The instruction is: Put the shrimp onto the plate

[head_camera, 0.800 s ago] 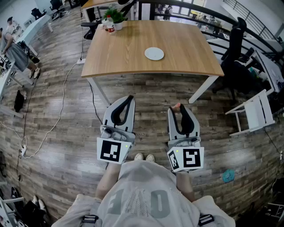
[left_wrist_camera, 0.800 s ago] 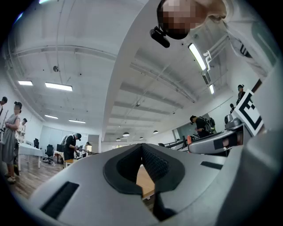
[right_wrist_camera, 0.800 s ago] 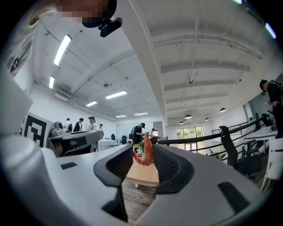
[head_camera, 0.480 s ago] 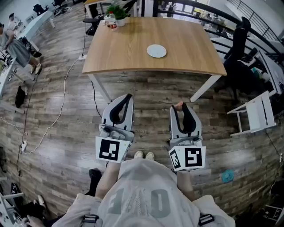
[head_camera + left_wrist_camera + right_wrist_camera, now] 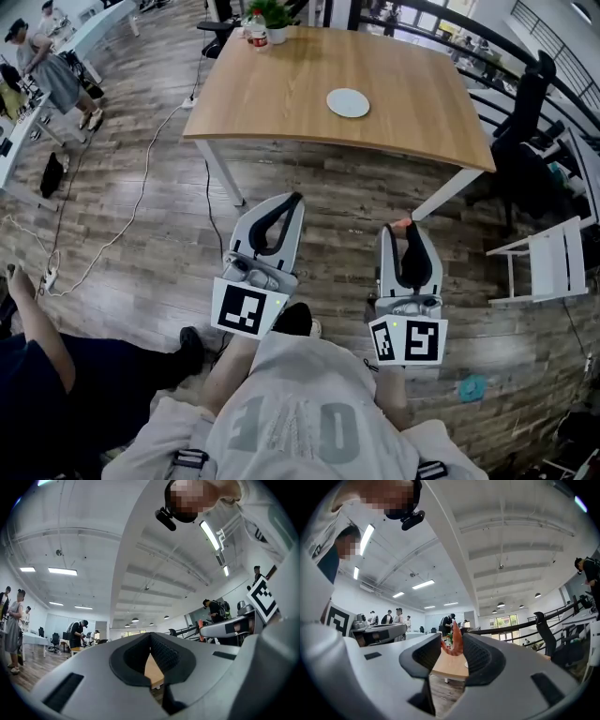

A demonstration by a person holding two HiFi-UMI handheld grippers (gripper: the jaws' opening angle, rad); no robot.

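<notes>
Wood-plank floor (image 5: 141,234) is taking up most of the head view, with a table (image 5: 281,94) standing at 12 o'clock from the person. Over the last moment the view has been swinging a little; the table and its plate (image 5: 348,102) are drifting toward 1 o'clock in the picture. A bystander's dark-trousered leg (image 5: 66,366), absent a moment ago, is now pushing in at 8 o'clock. Both grippers are keeping their carrying pose, low in front of the body and over the floor.

The right gripper (image 5: 407,230) is clamping the shrimp (image 5: 456,641) between its pads, just as before; the shrimp is standing upright at the jaw tips, showing as a pink speck in the head view. The left gripper (image 5: 295,198) is staying closed at the tips with nothing in it, only table showing through the loop of its jaws.

For the task this is meaning little progress yet. The pick is looking done, but the shrimp is hanging well apart from the plate, which is sitting bare on the table at 12 o'clock; the carry to the table is probably the step in hand, and the newcomer at 8 o'clock is staying off that path.

Counting:
- one shrimp; one plate; one table
- two grippers
- one plant (image 5: 275,17) and one bottle (image 5: 253,26), at the table's 11 o'clock corner
- one white chair (image 5: 548,267) at 3 o'clock; one dark chair (image 5: 534,94) at 2 o'clock
- one near bystander; further people at 10 o'clock being too small to count surely
</notes>
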